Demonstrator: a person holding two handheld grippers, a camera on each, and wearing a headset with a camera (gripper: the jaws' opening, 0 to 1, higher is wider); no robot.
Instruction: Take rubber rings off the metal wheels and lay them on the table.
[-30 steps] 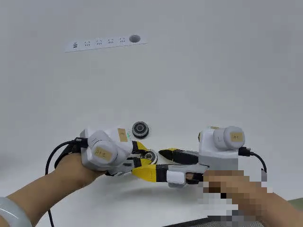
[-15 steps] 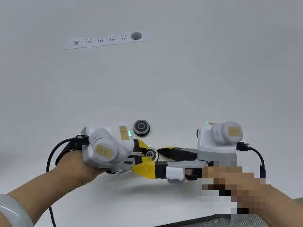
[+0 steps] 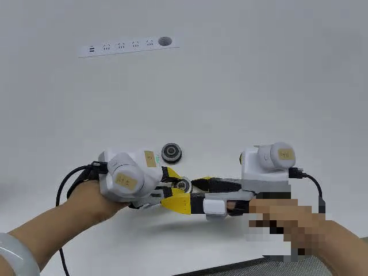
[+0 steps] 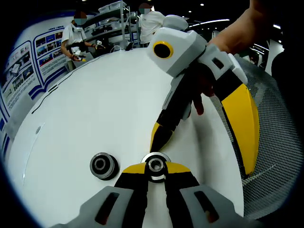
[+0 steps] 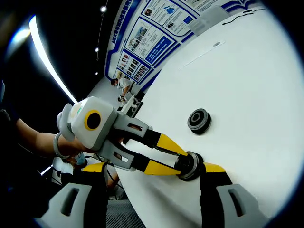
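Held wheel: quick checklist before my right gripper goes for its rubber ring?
1. Left gripper clamped on the wheel: ok.
2. Right gripper open: ok.
3. One right jaw tip beside the wheel: ok; whether it is touching: cannot tell.
4. Rubber ring on this wheel: cannot tell.
5. Second wheel lying apart on the table, away from both grippers: ok.

I am working in a lab-like hall: far beyond my fingers (image 4: 135, 190), posters (image 4: 45, 45) are hanging in rows and people (image 4: 76, 35) are standing by storage shelves (image 4: 111, 16).
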